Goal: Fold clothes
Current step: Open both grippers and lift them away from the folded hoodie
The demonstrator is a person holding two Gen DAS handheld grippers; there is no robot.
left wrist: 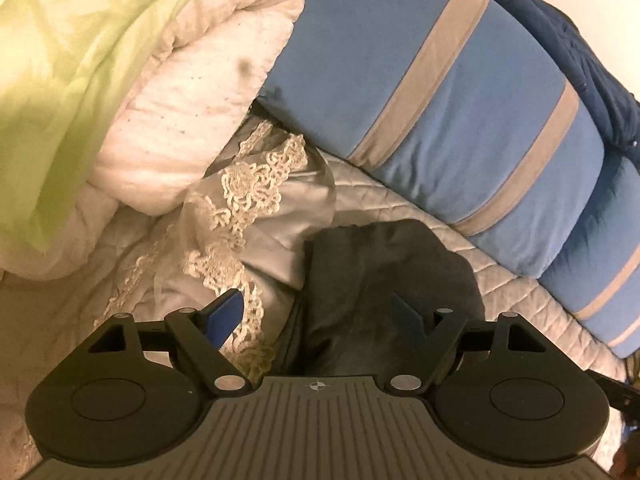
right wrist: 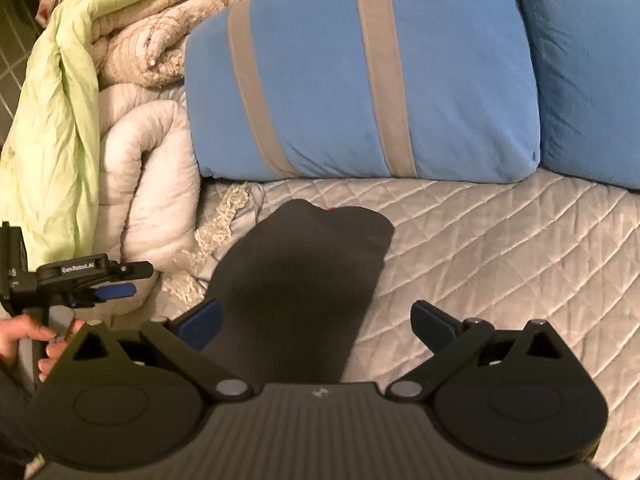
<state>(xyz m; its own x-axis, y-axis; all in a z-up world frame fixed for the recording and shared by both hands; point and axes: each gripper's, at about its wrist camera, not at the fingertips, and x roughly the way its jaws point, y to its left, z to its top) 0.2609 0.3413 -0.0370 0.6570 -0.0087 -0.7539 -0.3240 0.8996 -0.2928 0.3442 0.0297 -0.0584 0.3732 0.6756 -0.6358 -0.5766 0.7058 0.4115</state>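
A dark grey garment lies folded into a long strip on the quilted bed cover. My left gripper hovers open over the strip's near left edge, with nothing held between its blue fingers. My right gripper is also open, its left finger at the garment's left edge and its right finger over bare quilt. The left gripper shows side-on at the left of the right wrist view, held by a hand.
Blue pillows with grey stripes line the far side of the bed. A rolled white comforter and a pale green sheet pile up on the left. A lace-trimmed cloth lies beside the garment.
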